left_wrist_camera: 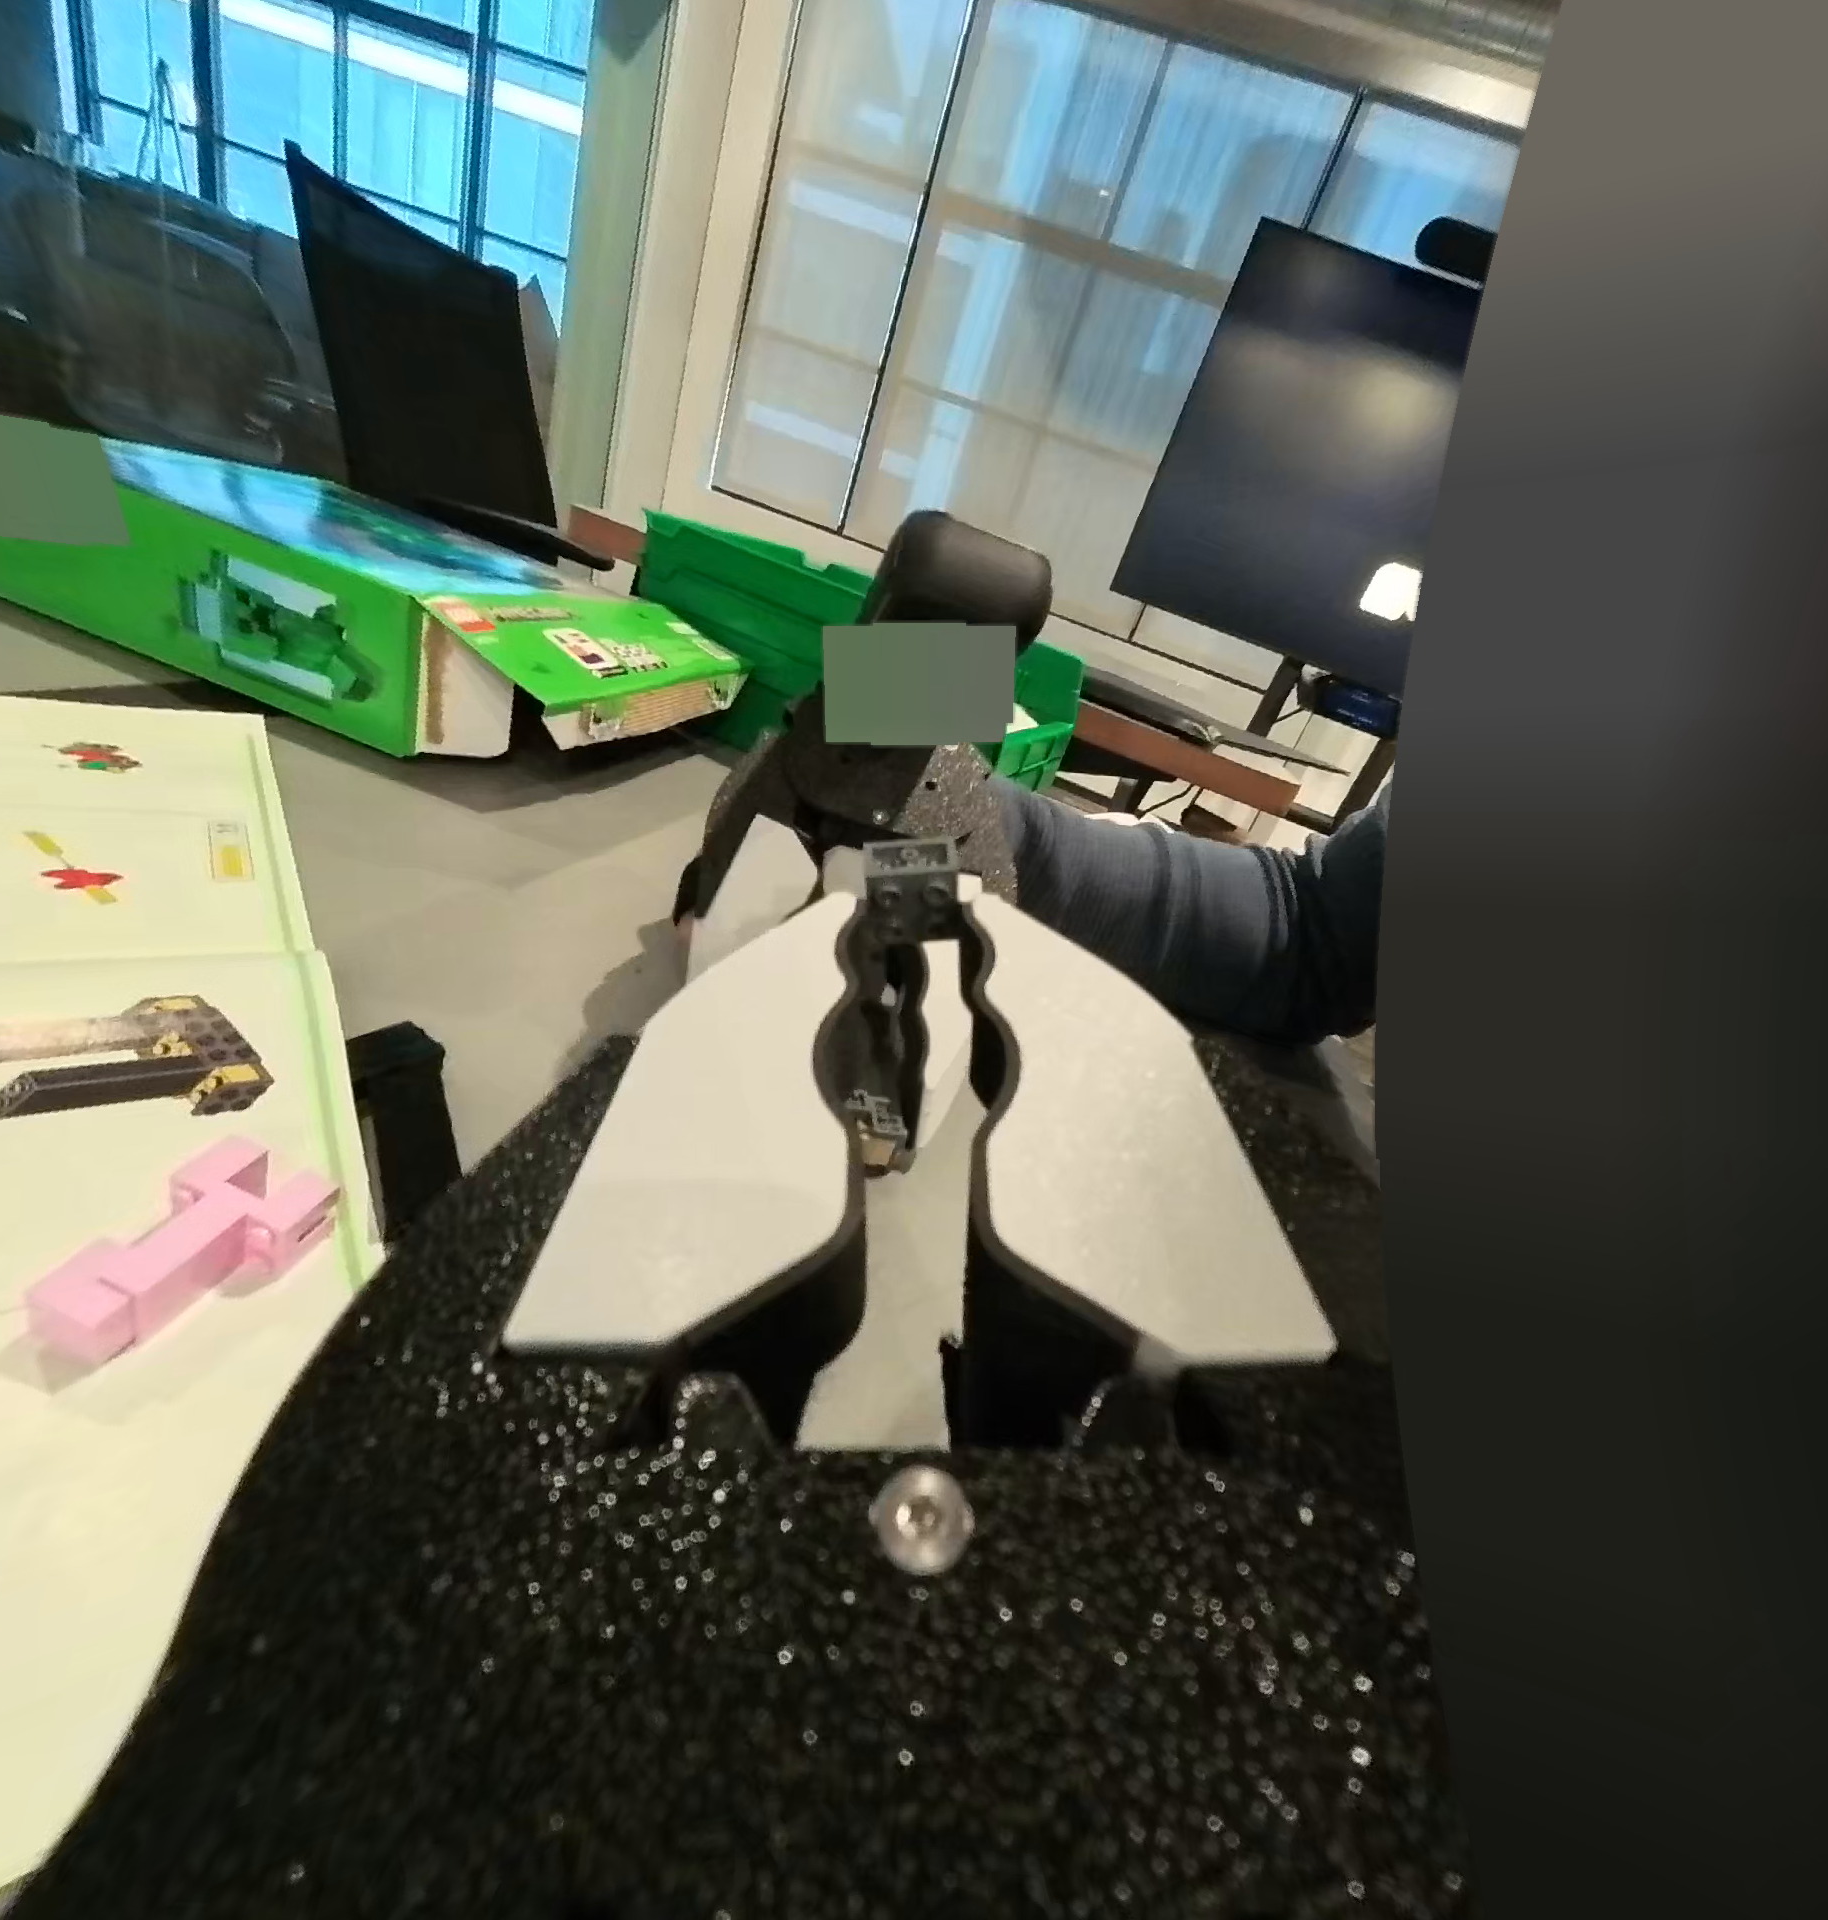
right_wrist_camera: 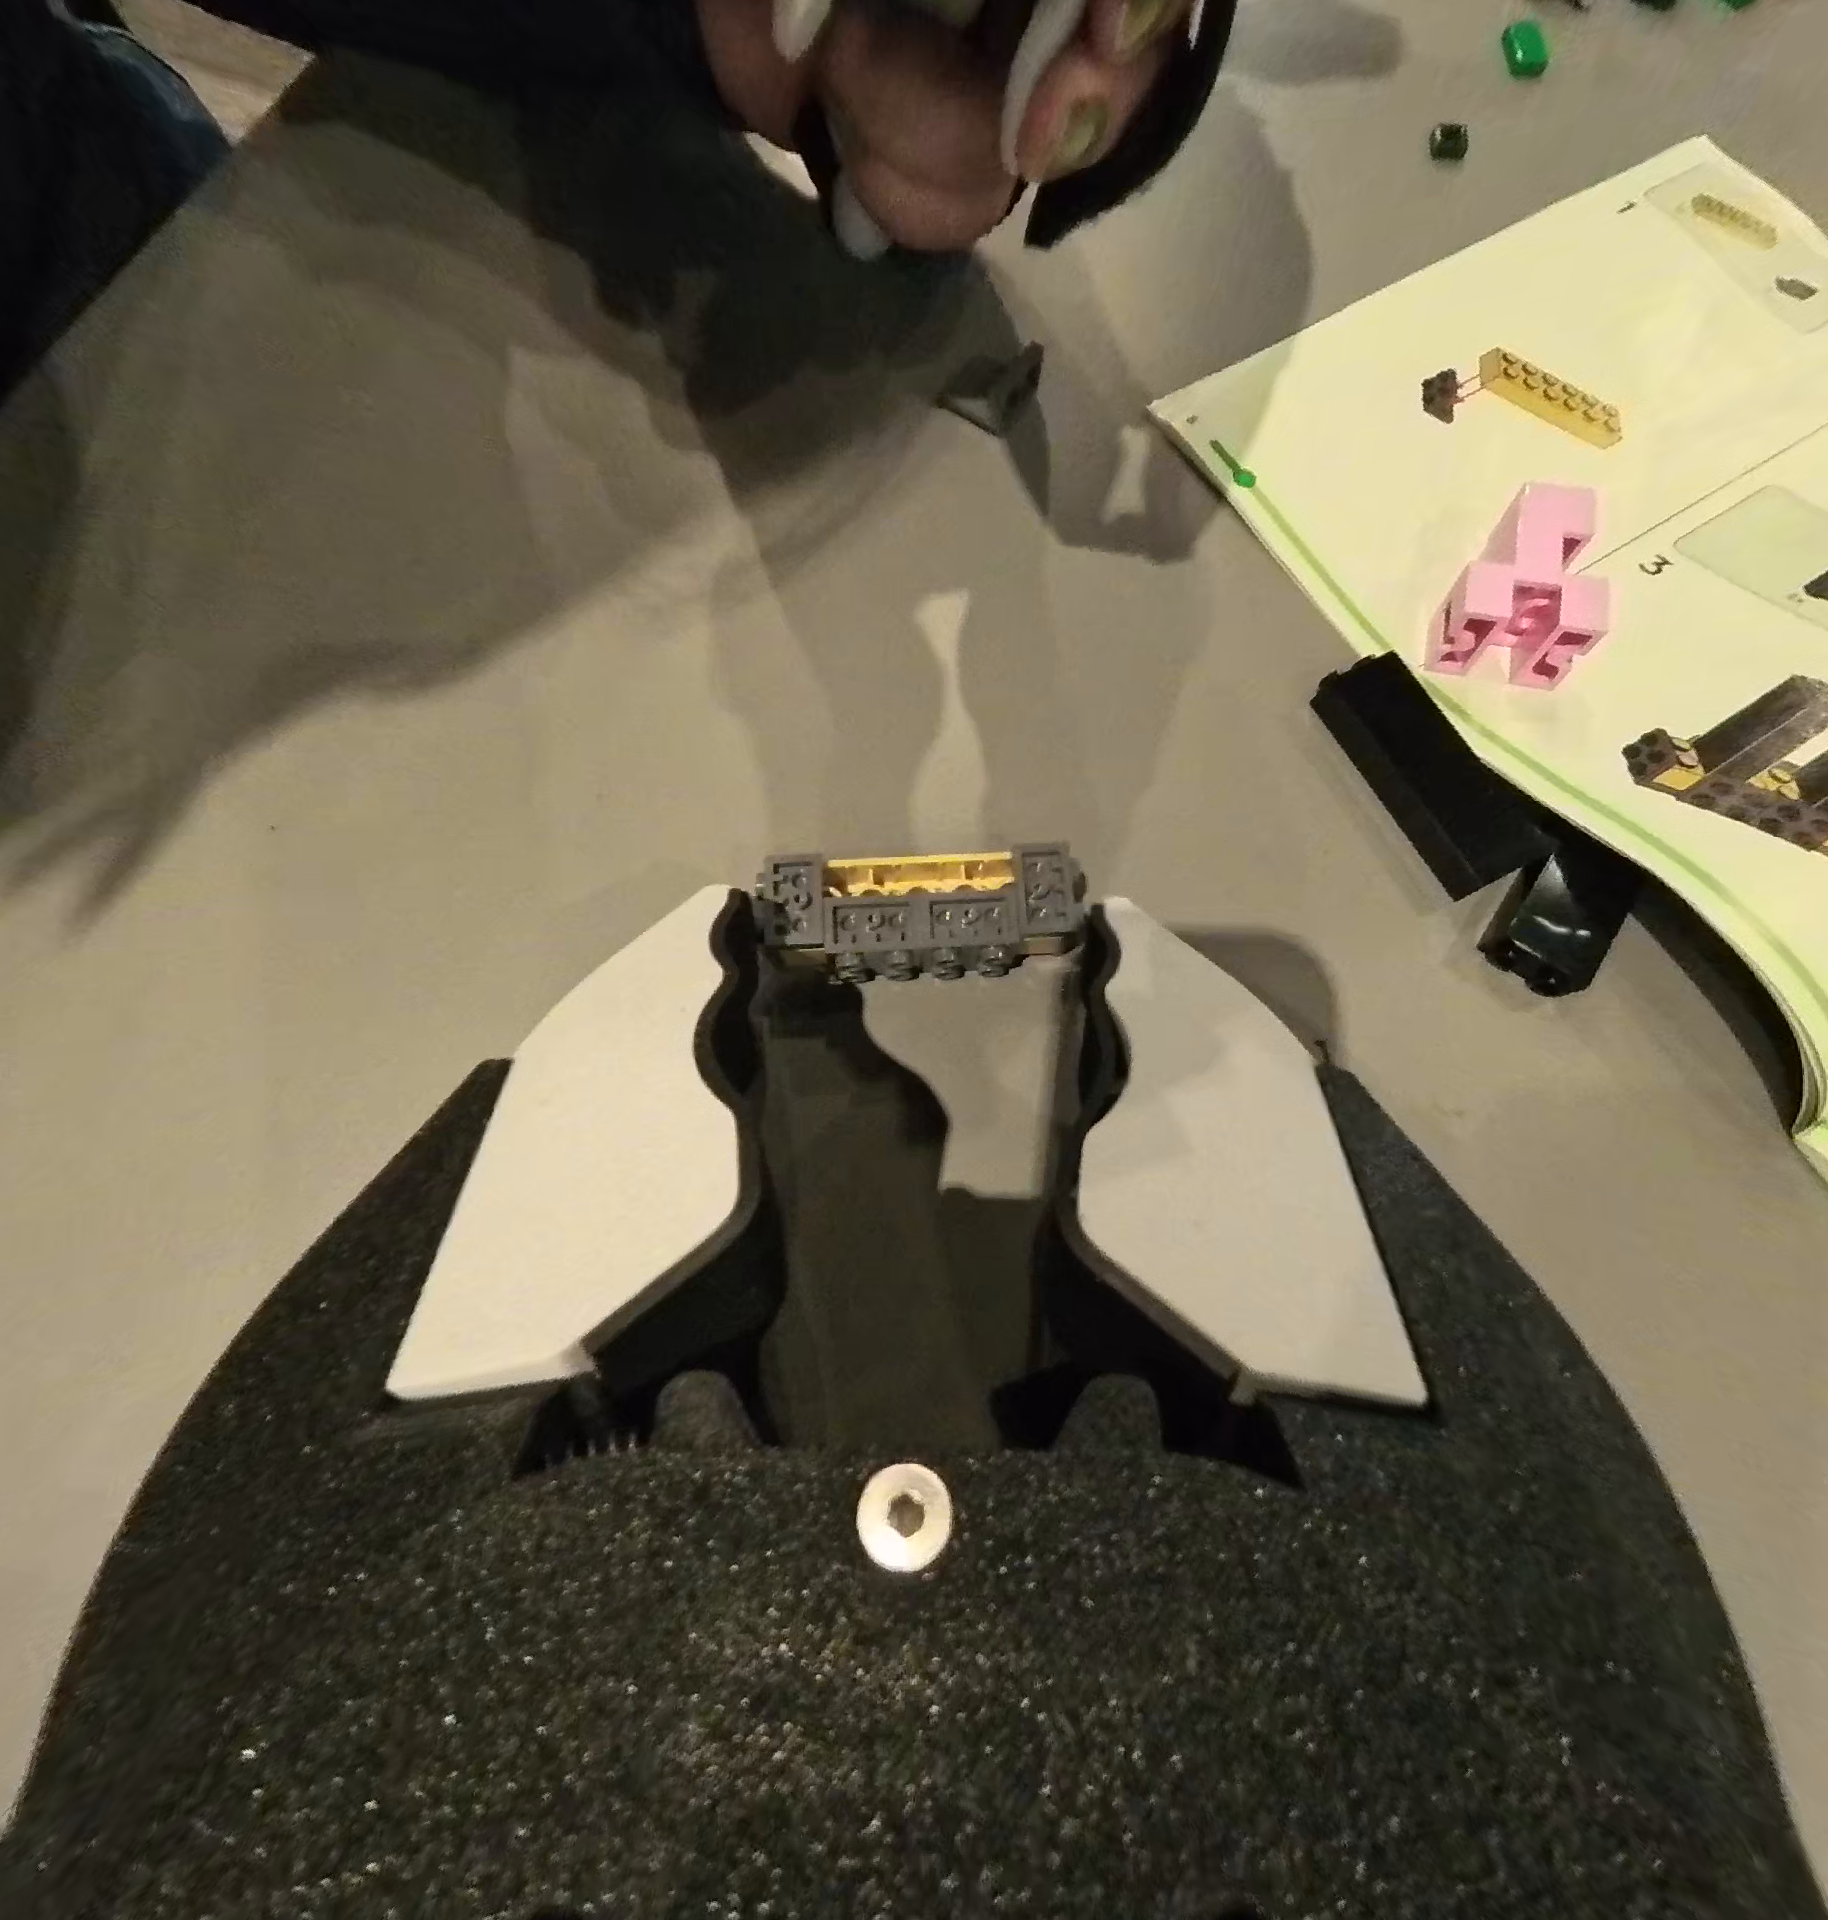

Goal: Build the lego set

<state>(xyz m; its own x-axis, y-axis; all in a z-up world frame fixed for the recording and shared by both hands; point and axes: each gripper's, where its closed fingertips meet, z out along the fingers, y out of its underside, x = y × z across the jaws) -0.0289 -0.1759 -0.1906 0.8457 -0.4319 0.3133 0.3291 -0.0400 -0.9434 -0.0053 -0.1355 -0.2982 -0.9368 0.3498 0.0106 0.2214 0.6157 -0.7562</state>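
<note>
Gripping a small dark grey piece (left_wrist_camera: 908, 891) at its very tips, the left gripper (left_wrist_camera: 908, 909) is closed on it and holding it in the air, facing the right gripper, which shows farther off in the left wrist view. The right gripper (right_wrist_camera: 920, 925) is clamped on a grey-and-tan subassembly (right_wrist_camera: 915, 916), holding it by its two ends just above the grey table (right_wrist_camera: 370, 727).

The instruction booklet (right_wrist_camera: 1575, 343) is lying open to one side, with a pink lego figure (right_wrist_camera: 1518, 587) sitting on its page and loose black bricks (right_wrist_camera: 1409, 758) resting at its edge. The green set box (left_wrist_camera: 297, 613) is lying at the far side of the table.

Judged from this position, the next step is joining the grey piece to the subassembly.

Risks:
- The grey piece is held only at the fingertips; pressing off-axis is likely to twist it out of the jaws.
- The subassembly is pinched end to end; a hard push on its middle may pop it free or separate its bricks.
- Misaligned studs will prevent seating.
</note>
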